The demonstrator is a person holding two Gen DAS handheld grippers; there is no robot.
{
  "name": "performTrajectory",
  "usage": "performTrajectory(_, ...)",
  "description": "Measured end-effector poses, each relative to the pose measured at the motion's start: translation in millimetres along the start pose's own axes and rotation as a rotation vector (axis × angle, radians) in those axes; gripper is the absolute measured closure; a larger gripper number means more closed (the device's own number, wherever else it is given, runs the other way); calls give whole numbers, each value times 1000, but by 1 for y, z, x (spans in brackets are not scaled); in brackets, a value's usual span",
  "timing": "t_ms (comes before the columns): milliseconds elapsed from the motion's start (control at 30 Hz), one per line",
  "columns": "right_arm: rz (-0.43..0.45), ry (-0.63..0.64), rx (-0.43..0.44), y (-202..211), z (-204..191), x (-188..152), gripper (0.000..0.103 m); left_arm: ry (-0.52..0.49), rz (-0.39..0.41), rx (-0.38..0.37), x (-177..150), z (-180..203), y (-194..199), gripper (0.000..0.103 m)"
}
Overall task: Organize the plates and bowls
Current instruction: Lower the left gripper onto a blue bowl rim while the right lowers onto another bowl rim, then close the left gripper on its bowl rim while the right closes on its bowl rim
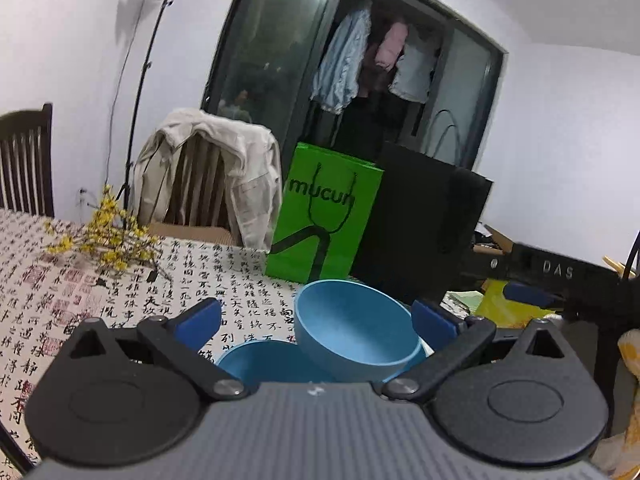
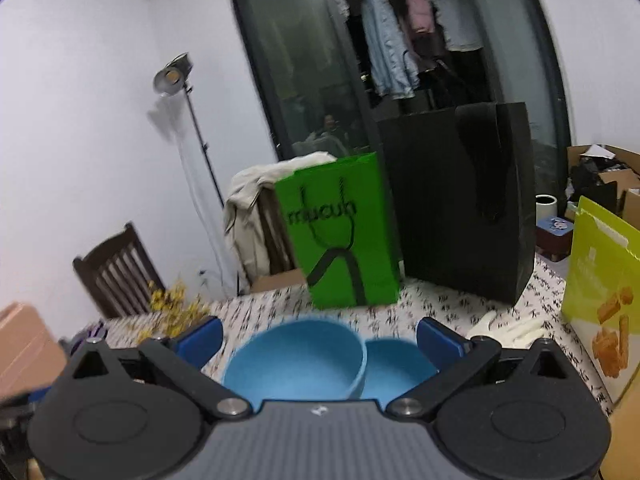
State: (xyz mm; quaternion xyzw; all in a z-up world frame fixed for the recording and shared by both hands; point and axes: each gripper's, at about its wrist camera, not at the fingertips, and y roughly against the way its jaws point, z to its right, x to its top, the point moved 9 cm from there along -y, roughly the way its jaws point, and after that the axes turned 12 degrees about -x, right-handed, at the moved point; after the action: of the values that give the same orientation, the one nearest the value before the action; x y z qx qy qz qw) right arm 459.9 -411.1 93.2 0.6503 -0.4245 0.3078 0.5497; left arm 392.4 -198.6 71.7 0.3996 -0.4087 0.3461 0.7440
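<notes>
In the left wrist view, the left gripper (image 1: 316, 318) has its jaws wide apart and holds nothing. A tilted blue bowl (image 1: 354, 330) sits right between the jaws, a little toward the right one, and it leans on the rim of a second blue bowl (image 1: 260, 360) that lies lower and closer to the left jaw. The gripper body hides the near parts of both bowls. Past them on the bench (image 1: 120, 292) stand a green paper bag (image 1: 326, 216) and a black bag (image 1: 424, 224). In the right wrist view, the right gripper (image 2: 320, 338) also has its jaws apart and empty. The big bowl (image 2: 296, 360) fills the gap ahead of the jaws, with the smaller bowl (image 2: 400, 364) touching it, near the right jaw. This view is blurry, so edges are hard to make out. Both grippers look about equally near, and I cannot tell which should grab first.
</notes>
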Motion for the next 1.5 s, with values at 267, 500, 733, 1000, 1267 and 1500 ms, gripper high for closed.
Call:
performTrajectory(267, -31, -26, 1, -40, 7, -7, 0, 70, -28, 65, 10, -22, -31, 0)
performTrajectory(500, -81, -8, -47, -62, 17, -16, 0, 106, -82, 100, -2, -29, -60, 0)
performTrajectory(733, -95, 19, -99, -80, 19, -24, 0, 203, -162, 125, -14, -38, -90, 0)
performTrajectory(1000, -161, 32, -80, -101, 14, -38, 8, 254, -204, 197, -19, -53, -117, 0)
performTrajectory(1267, -184, 31, -84, -113, 15, -44, 17, 249, -212, 223, -27, -54, -133, 0)
performTrajectory(1500, -204, 36, -101, -124, 13, -52, 37, 234, -209, 239, -32, -53, -144, 1)
